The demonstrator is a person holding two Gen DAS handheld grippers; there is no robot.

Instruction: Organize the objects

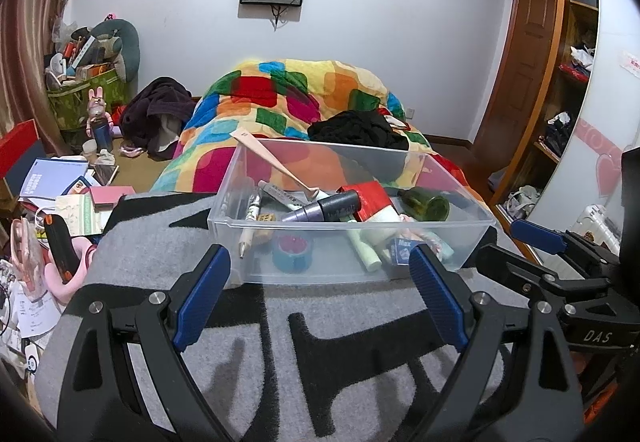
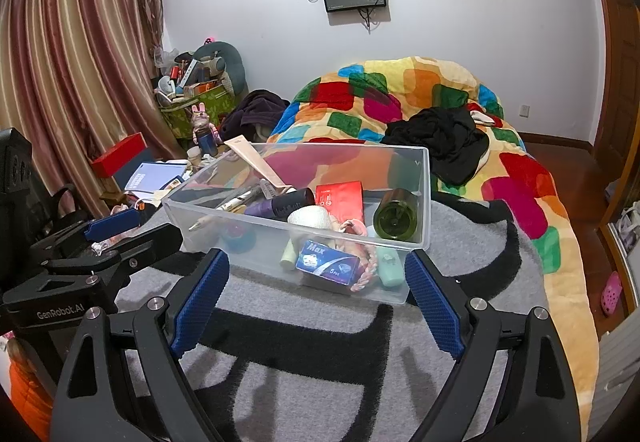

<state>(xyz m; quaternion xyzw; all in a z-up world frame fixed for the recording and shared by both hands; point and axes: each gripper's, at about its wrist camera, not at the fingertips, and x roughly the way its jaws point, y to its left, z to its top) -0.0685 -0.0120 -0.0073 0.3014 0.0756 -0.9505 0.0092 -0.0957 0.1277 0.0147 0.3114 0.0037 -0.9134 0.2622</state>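
One bed [image 2: 520,202] carries one grey-and-black blanket [image 2: 300,362], and on the blanket sits one clear plastic bin [image 2: 420,202]. In the bin lie one green bottle [image 2: 396,216], one red packet [image 2: 340,196], one blue box [image 2: 326,262] and one purple tube [image 1: 320,208]. Just before the bin, left gripper [image 1: 320,290] and right gripper [image 2: 316,292] both hang spread wide, empty.

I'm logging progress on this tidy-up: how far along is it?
Done: nothing that shows; the clear plastic bin on the grey and black blanket holds a jumble: green glass bottle, red box, blue "Max" box.
In hand: nothing. Left gripper and right gripper are open, short of the bin.
Left: seemingly all the sorting.
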